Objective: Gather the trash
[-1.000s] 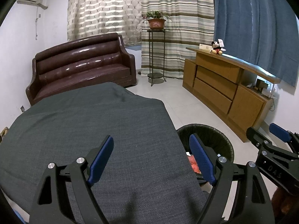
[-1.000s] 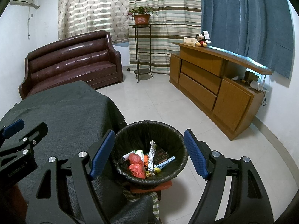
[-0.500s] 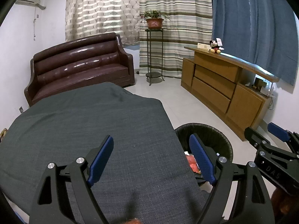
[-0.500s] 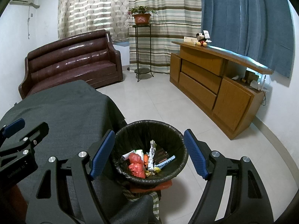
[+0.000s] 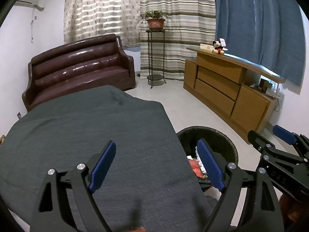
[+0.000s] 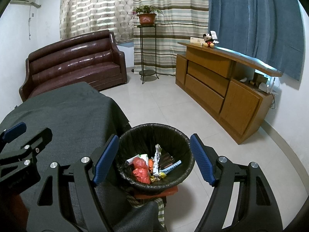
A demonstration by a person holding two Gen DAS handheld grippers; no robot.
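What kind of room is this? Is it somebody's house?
It looks like a living room in a home. There is a brown leather sofa, a potted plant on a tall stand by the curtains, and a wooden cabinet with a stuffed toy on top.

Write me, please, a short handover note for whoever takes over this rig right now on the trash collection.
Left tool: open, empty, over the grey-covered table.
Right tool: open, empty, above the black-lined trash bin.
Things: the bin stands on the floor just off the table's right edge; wrappers and crumpled red trash lie inside it.
Done: that trash is in the bin, and no trash shows on the visible part of the table.
Left: likely nothing on the table; check spots outside these views.
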